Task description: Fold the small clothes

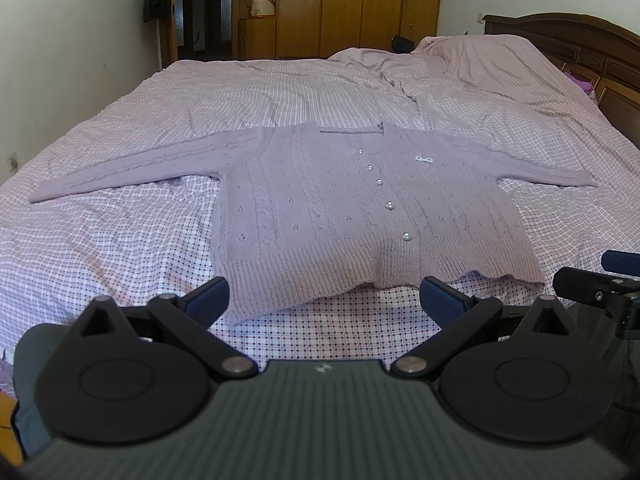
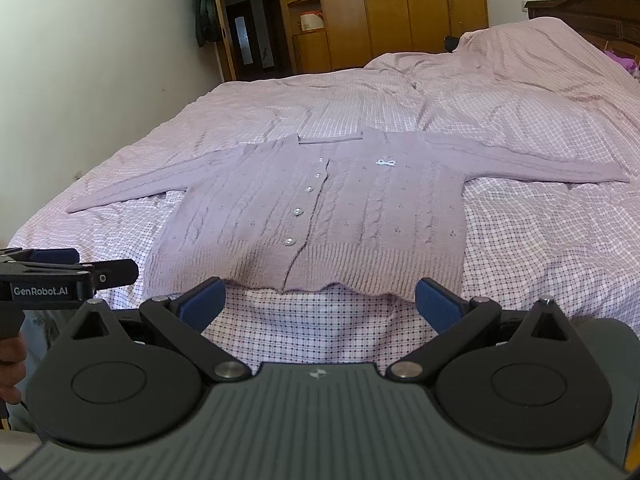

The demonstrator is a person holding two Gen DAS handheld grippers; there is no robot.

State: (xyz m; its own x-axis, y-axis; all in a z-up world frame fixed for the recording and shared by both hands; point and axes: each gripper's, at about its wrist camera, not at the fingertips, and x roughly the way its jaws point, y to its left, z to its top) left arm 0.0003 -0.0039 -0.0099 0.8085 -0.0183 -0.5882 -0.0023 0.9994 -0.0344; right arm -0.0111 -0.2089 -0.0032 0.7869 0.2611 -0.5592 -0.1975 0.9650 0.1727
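Note:
A lilac cable-knit cardigan (image 1: 320,208) (image 2: 320,216) lies flat on the bed, front up, both sleeves spread out sideways and pearl buttons down its middle. My left gripper (image 1: 324,300) hovers open just short of the hem, nothing between its blue pads. My right gripper (image 2: 320,300) is likewise open and empty in front of the hem. In the left wrist view the right gripper's side (image 1: 600,284) shows at the right edge; in the right wrist view the left gripper's side (image 2: 60,272) shows at the left edge, held by a hand.
The bed carries a pink checked cover (image 1: 120,240) (image 2: 540,240), rumpled toward a pillow (image 1: 480,60) at the far right. A dark wooden headboard (image 1: 580,52) is on the right, a wooden wardrobe (image 1: 340,8) and a doorway behind, a white wall (image 1: 60,60) at left.

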